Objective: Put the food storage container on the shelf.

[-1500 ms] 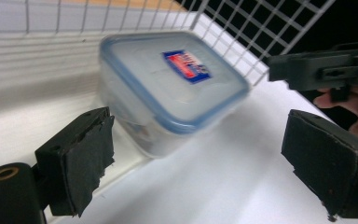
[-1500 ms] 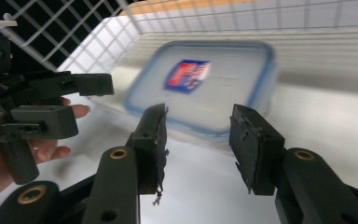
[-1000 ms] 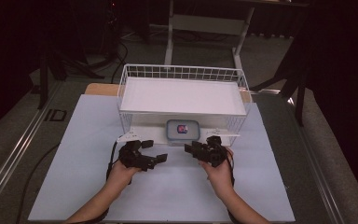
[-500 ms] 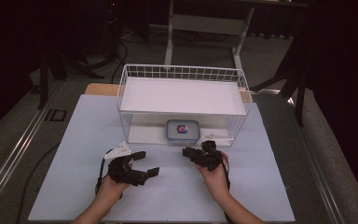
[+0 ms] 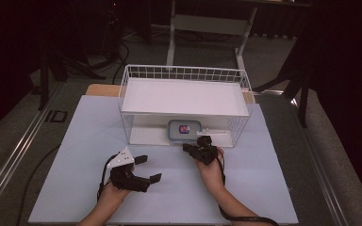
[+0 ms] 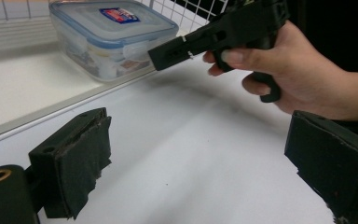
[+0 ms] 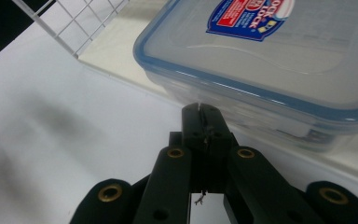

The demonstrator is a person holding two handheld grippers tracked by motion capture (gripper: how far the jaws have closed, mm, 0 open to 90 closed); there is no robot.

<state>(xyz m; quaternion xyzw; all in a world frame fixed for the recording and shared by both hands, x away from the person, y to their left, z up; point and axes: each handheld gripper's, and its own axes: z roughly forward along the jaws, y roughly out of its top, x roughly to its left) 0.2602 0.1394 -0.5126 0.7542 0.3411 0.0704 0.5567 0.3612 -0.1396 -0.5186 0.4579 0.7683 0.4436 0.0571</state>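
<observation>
Now, largest first: white wire basket (image 5: pixel 185 75) stands at the far part of the table (image 5: pixel 85 122). Lock-lid food container (image 5: pixel 184 129) w/ blue rim sits under the basket's shelf, at its front edge. Right gripper (image 5: pixel 192 149), jaws just closed together on nothing, tips just before the container. Left gripper (image 5: pixel 148 168), jaws wide apart, empty, near the basket's front, well apart from the container.

Basket (image 5: pixel 185 73) at rear centre of worktop (image 5: pixel 80 127), box (image 5: pixel 184 129) inside basket on lower level under shelf (image 5: pixel 184 96), right tongs (image 5: pixel 188 148) just before box, left tongs (image 5: pixel 148 168) nearer front, left of right tongs, well apart from box.
</observation>
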